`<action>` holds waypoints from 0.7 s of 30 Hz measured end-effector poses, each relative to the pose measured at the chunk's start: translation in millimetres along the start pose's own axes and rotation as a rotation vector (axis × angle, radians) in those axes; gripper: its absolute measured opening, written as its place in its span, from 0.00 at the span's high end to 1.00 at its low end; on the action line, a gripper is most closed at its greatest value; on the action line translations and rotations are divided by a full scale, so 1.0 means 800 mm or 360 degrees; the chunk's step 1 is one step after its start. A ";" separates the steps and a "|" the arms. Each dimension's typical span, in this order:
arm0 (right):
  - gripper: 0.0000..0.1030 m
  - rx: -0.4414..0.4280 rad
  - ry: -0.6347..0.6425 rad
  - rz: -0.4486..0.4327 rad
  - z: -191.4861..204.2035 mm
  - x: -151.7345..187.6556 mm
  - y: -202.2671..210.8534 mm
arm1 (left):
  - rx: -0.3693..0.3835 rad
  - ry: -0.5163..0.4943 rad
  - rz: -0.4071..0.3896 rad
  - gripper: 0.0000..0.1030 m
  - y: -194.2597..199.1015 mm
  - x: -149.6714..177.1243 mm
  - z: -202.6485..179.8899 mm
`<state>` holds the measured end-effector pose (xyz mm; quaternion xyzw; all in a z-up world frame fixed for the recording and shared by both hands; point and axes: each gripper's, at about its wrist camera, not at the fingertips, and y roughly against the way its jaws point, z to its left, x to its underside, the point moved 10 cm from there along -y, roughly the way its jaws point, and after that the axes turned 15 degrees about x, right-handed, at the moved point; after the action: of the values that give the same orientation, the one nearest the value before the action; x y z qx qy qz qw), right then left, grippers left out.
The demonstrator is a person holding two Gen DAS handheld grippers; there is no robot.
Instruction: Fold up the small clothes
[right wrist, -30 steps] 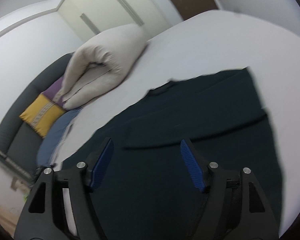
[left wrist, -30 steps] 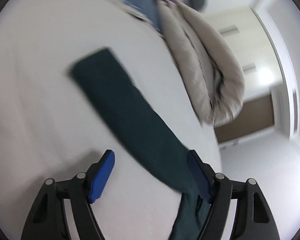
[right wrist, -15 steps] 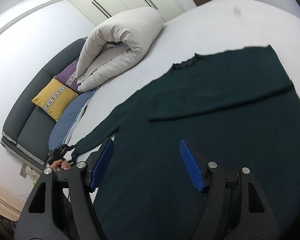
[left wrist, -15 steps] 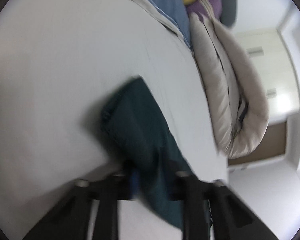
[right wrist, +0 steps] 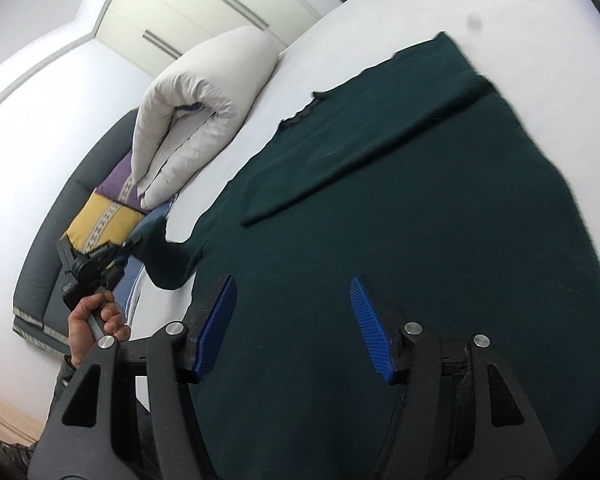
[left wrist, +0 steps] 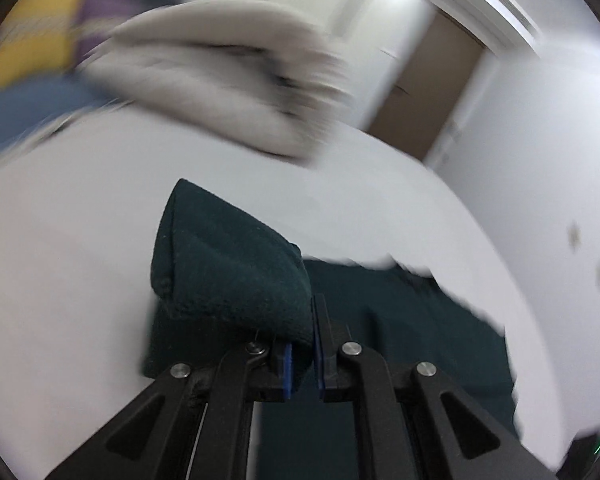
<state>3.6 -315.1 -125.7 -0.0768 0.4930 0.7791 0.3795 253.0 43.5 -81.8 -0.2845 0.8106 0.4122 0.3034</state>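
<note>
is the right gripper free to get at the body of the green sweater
Probably yes: the right gripper hangs open right over the sweater, nothing between them. The left gripper holds only the sleeve, off to the side.

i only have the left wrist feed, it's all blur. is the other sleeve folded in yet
Observer: Yes. In the right wrist view one sleeve already lies folded across the sweater.
Operator: where's the right gripper
Observer: The right gripper hovers open over the sweater's lower body, nothing between its pads.
Operator: and is my sleeve off the bed
Observer: Yes. The left gripper holds that sleeve end lifted, bunched above the white bed.
</note>
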 end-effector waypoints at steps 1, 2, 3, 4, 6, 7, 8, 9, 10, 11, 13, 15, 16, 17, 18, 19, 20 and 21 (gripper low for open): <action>0.44 0.0002 -0.0014 -0.0008 -0.006 -0.001 0.003 | 0.0009 -0.0084 0.0048 0.91 -0.017 0.012 -0.027; 0.44 0.0006 -0.0024 -0.0016 -0.012 -0.004 0.005 | 0.0031 -0.0167 0.0112 0.91 -0.039 0.030 -0.058; 0.44 0.0015 -0.0037 -0.0029 -0.019 -0.006 0.009 | 0.0049 -0.0211 0.0157 0.91 -0.056 0.042 -0.078; 0.44 0.0021 -0.0050 -0.0036 -0.026 -0.008 0.012 | 0.0062 -0.0249 0.0204 0.91 -0.072 0.058 -0.095; 0.44 0.0036 -0.0073 -0.0043 -0.040 -0.012 0.016 | 0.0050 -0.0303 0.0305 0.90 -0.103 0.092 -0.117; 0.44 0.0048 -0.0080 -0.0041 -0.046 -0.013 0.017 | 0.0042 -0.0312 0.0348 0.85 -0.115 0.108 -0.123; 0.44 0.0058 -0.0084 -0.0034 -0.050 -0.015 0.016 | 0.0036 -0.0322 0.0375 0.80 -0.121 0.119 -0.125; 0.43 0.0068 -0.0087 -0.0022 -0.055 -0.017 0.015 | 0.0026 -0.0345 0.0402 0.65 -0.126 0.127 -0.129; 0.42 0.0079 -0.0091 -0.0017 -0.058 -0.018 0.013 | 0.0018 -0.0379 0.0422 0.54 -0.127 0.135 -0.132; 0.42 0.0089 -0.0091 -0.0012 -0.061 -0.020 0.011 | 0.0010 -0.0429 0.0426 0.49 -0.125 0.143 -0.139; 0.42 0.0099 -0.0068 0.0001 -0.059 -0.028 0.003 | -0.0009 -0.0525 0.0430 0.40 -0.119 0.154 -0.144; 0.42 0.0104 -0.0044 0.0007 -0.049 -0.035 -0.004 | 0.0001 -0.0553 0.0430 0.36 -0.108 0.160 -0.142; 0.42 0.0097 -0.0023 0.0010 -0.042 -0.040 -0.009 | 0.0014 -0.0547 0.0421 0.34 -0.101 0.163 -0.140; 0.42 0.0092 0.0000 0.0017 -0.034 -0.044 -0.015 | 0.0017 -0.0526 0.0413 0.30 -0.102 0.155 -0.129; 0.42 0.0096 0.0012 0.0040 -0.025 -0.049 -0.025 | 0.0021 -0.0503 0.0408 0.29 -0.099 0.155 -0.124; 0.42 0.0086 0.0016 0.0067 -0.016 -0.052 -0.034 | 0.0035 -0.0480 0.0404 0.28 -0.096 0.156 -0.120; 0.42 0.0060 0.0020 0.0090 -0.005 -0.055 -0.041 | 0.0051 -0.0450 0.0403 0.27 -0.096 0.156 -0.115; 0.42 0.0027 0.0016 0.0122 0.009 -0.060 -0.054 | 0.0045 -0.0437 0.0407 0.26 -0.096 0.157 -0.111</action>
<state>67.5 -323.9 -128.8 -0.0587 0.5040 0.7885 0.3475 202.5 -95.9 -169.1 -0.1158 0.7969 0.4710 0.3601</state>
